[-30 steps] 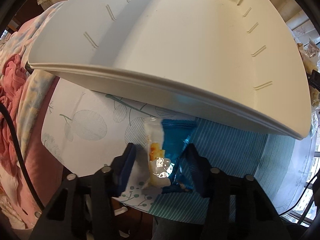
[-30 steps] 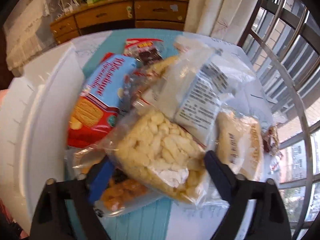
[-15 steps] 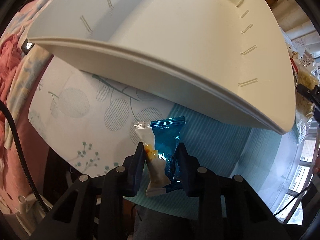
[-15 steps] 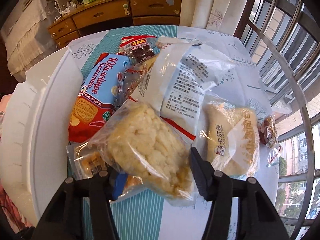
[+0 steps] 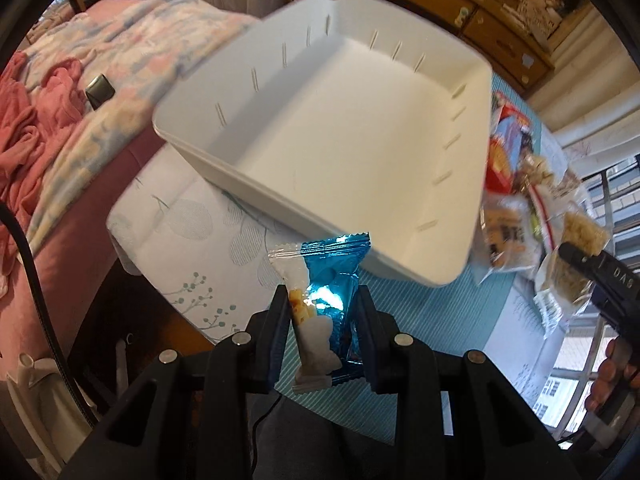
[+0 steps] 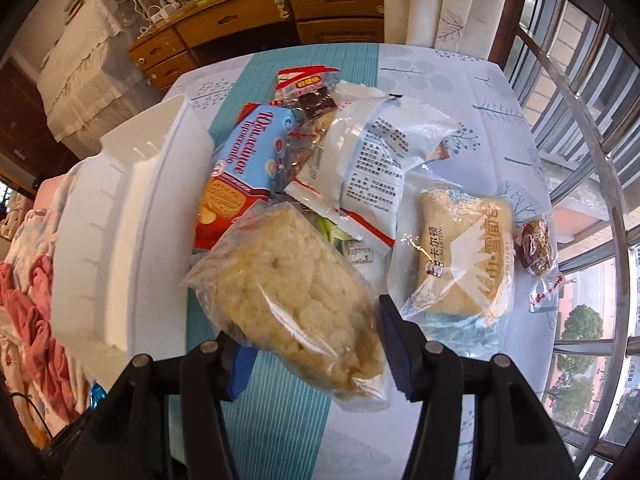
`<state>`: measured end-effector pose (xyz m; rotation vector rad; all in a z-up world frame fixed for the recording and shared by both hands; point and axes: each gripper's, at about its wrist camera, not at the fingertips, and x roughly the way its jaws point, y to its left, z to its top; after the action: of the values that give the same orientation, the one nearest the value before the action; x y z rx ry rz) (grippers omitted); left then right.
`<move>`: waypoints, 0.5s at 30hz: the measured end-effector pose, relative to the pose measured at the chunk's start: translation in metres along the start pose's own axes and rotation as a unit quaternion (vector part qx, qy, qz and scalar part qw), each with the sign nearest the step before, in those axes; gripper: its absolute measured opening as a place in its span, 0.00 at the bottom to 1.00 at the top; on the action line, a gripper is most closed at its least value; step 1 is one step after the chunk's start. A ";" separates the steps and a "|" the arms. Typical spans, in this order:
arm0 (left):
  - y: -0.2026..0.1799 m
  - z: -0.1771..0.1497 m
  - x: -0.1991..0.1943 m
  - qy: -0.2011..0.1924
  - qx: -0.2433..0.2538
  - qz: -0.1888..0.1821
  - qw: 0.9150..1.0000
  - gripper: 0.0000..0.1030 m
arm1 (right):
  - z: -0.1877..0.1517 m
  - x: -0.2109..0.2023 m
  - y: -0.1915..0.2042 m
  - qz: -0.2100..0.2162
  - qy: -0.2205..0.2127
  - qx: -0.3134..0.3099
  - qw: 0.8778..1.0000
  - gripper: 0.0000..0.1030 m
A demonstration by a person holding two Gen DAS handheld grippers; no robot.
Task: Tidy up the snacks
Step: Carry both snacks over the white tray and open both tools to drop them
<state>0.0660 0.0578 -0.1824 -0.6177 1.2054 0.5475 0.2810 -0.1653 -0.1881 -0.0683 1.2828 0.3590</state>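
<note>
Got my left gripper jaws clamped on the blue packet, right gripper pinching the puffed-rice bag, both lifted so they can drop into the white bin.

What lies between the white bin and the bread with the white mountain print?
In the right wrist view, a snack pile separates the white bin from the bread.

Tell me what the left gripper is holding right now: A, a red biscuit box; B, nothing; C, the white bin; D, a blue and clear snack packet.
D: the left gripper is shut on the blue and clear snack packet, which hangs in front of the white bin.
</note>
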 end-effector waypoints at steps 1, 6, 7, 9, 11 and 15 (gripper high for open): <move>-0.003 0.001 -0.010 -0.014 -0.001 0.002 1.000 0.29 | 0.000 -0.005 0.002 0.008 -0.001 -0.005 1.000 0.54; -0.015 0.011 -0.050 -0.068 -0.001 0.009 0.998 0.29 | 0.001 -0.021 0.011 0.039 -0.013 -0.023 0.999 0.54; -0.017 0.014 -0.056 -0.076 -0.002 0.011 0.997 0.29 | 0.002 -0.023 0.013 0.045 -0.015 -0.024 0.999 0.54; -0.020 0.022 -0.068 -0.088 -0.001 0.010 0.996 0.29 | 0.003 -0.028 0.017 0.058 -0.020 -0.028 0.998 0.54; -0.025 0.029 -0.079 -0.105 0.004 0.005 0.994 0.29 | 0.005 -0.032 0.022 0.067 -0.027 -0.033 0.997 0.54; -0.036 0.043 -0.097 -0.131 0.022 -0.008 0.991 0.29 | 0.008 -0.041 0.031 0.085 -0.045 -0.041 0.995 0.54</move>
<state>0.0939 0.0564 -0.0742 -0.5008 0.9623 0.5690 0.2695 -0.1437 -0.1424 -0.0110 1.1884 0.5554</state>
